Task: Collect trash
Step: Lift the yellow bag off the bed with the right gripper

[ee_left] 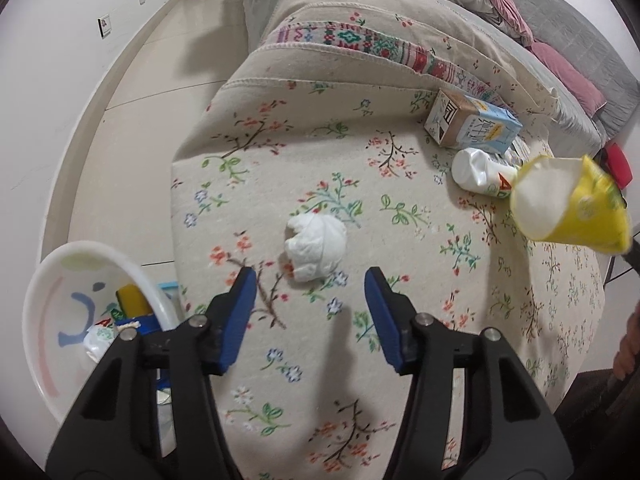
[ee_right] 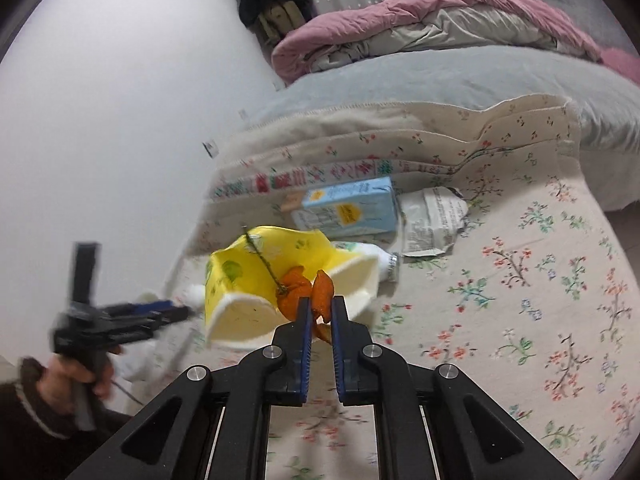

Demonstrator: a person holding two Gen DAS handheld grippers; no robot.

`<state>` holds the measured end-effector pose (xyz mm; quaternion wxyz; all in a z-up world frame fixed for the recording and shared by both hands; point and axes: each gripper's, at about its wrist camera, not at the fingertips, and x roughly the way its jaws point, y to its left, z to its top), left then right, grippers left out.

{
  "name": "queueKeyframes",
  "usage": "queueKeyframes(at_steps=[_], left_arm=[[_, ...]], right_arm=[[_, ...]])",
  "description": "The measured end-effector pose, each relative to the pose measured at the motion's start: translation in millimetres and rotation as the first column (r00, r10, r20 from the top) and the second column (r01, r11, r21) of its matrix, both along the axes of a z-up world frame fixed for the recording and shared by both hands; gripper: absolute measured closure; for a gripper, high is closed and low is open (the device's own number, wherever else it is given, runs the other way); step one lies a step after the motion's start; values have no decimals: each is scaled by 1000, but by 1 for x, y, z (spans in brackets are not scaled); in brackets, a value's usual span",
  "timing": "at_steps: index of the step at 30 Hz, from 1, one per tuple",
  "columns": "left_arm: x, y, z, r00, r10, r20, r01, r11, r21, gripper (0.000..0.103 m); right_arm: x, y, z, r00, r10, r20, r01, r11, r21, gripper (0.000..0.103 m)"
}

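My left gripper (ee_left: 310, 274) hangs open over a floral cloth (ee_left: 280, 160), its blue pads on either side of a crumpled white tissue (ee_left: 316, 246) just ahead, not touching it. My right gripper (ee_right: 320, 304) is shut on the rim of a squashed yellow paper cup (ee_right: 248, 272), lifted off the cloth, with orange peel (ee_right: 296, 288) at the pinch. In the left wrist view the yellow cup (ee_left: 568, 208) floats at the right. A blue milk carton (ee_left: 472, 124) and a white bottle (ee_left: 480, 174) lie behind it.
A white bin (ee_left: 92, 246) holding trash stands on the floor at the lower left, beside the cloth's edge. A crumpled printed wrapper (ee_right: 432, 220) lies next to the carton (ee_right: 348, 208). Grey and pink bedding (ee_right: 420, 28) is piled beyond. A hand (ee_right: 76, 380) holds the left gripper.
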<state>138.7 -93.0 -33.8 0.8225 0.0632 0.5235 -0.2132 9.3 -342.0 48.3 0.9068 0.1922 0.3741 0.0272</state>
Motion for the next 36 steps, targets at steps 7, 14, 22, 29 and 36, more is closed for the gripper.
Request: queueKeyframes(at_steps=[7, 14, 22, 29, 36], left_arm=[[4, -7, -5, 1000, 4, -6, -3, 1000, 10, 49], [6, -6, -11, 1000, 13, -8, -12, 999, 29, 55], [9, -6, -10, 1000, 17, -6, -17, 999, 29, 61], [6, -3, 0, 1000, 2, -18, -2, 1000, -13, 61], [-7, -14, 17, 998, -57, -4, 57, 995, -79, 61]], right_arm=[[-7, 7, 22, 998, 0, 56, 3, 999, -51, 95], [-13, -1, 26, 998, -53, 43, 56, 996, -76, 96], [-33, 1, 64, 982, 24, 189, -25, 1000, 2, 96], [-7, -6, 10, 999, -22, -30, 24, 997, 78, 97], [8, -3, -17, 993, -23, -114, 34, 995, 95, 97]])
